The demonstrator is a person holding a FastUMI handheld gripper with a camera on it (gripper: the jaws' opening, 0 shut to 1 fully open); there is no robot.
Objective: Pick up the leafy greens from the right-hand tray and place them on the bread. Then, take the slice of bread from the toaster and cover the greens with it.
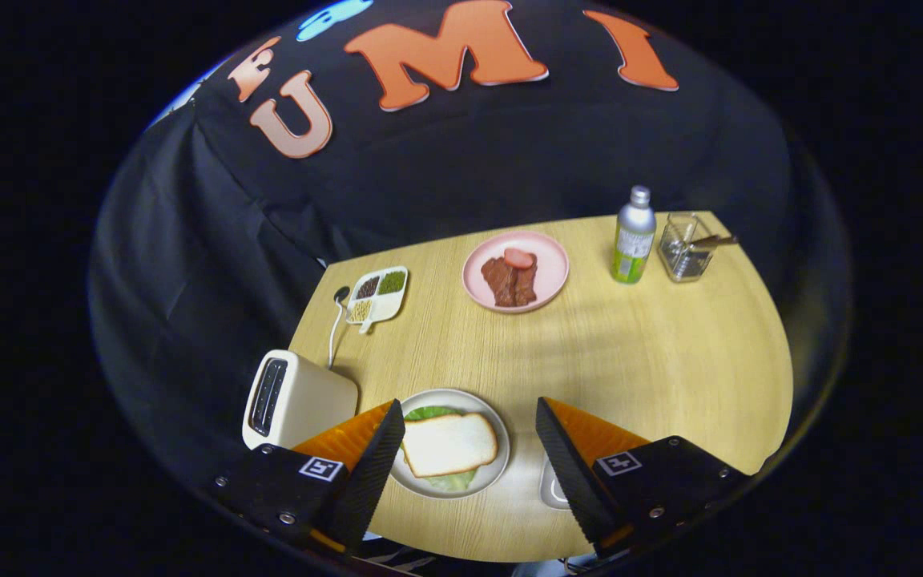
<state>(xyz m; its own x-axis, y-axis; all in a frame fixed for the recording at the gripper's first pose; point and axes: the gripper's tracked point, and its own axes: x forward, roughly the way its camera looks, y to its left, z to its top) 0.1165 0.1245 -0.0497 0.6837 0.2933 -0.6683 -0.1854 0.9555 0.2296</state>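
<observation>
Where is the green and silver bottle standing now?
The green and silver bottle stands upright at the wooden table's far side, between the pink plate and the clear glass container.

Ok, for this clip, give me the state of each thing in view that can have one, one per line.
gripper: open, empty, above the plate
bread slice: flat on the greens, covering them
leafy greens: under the bread, edges poking out
grey plate: holds the sandwich
toaster: slots look empty
pink plate: holds meat slices
bottle: upright, capped
divided dish: three compartments filled

Pink plate point(551, 258), green leafy greens point(428, 413)
</observation>
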